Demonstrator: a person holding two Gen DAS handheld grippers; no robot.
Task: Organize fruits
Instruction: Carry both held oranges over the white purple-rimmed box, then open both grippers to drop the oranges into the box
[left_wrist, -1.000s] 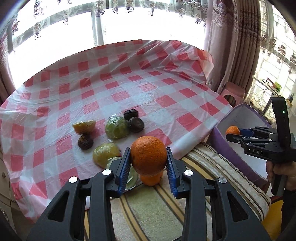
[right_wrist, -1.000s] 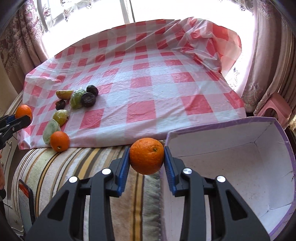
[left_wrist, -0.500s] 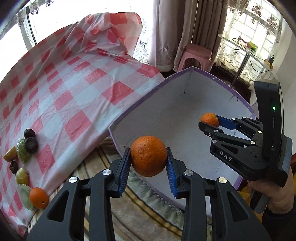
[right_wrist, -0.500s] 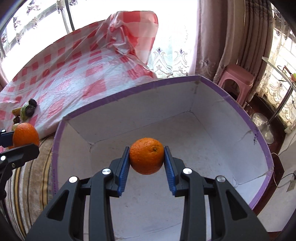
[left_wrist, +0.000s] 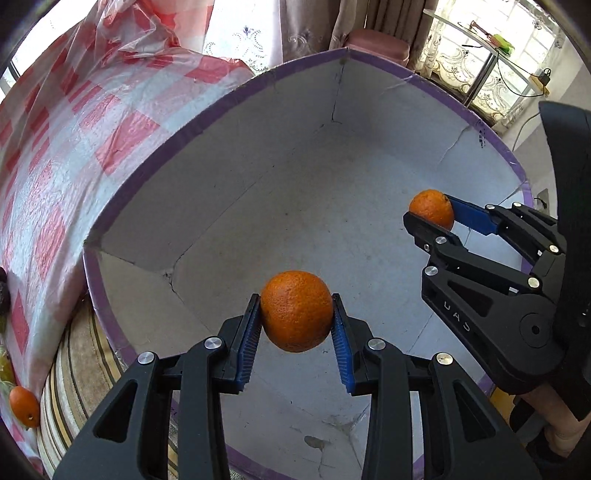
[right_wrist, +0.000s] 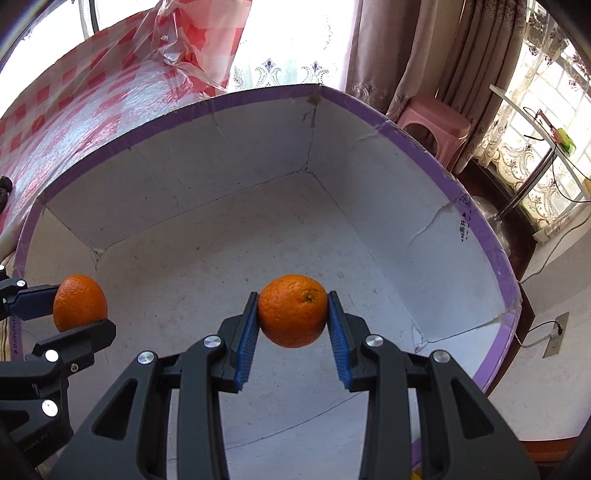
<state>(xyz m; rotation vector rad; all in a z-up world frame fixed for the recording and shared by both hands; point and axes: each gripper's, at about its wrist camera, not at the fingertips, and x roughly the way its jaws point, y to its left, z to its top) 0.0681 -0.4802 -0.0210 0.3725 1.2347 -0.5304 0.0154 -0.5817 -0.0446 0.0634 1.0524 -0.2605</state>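
Observation:
My left gripper (left_wrist: 296, 317) is shut on an orange (left_wrist: 296, 311) and holds it above the floor of a white box with a purple rim (left_wrist: 207, 122). My right gripper (right_wrist: 292, 314) is shut on a second orange (right_wrist: 292, 311) over the same box (right_wrist: 480, 229). Each gripper shows in the other's view: the right one with its orange (left_wrist: 432, 208) at the right of the left wrist view, the left one with its orange (right_wrist: 79, 302) at the left of the right wrist view. The box holds no fruit on its floor.
A table under a red-and-white checked cloth (left_wrist: 48, 155) lies left of the box. A third orange (left_wrist: 24, 406) and dark fruits (left_wrist: 3, 295) sit at its edge. A striped cushion (left_wrist: 70, 373) is beneath. A pink stool (right_wrist: 432, 125) and curtains stand behind the box.
Both grippers swung right from the table and came over the box, each still holding its orange. They now sit lower and deeper over the box floor.

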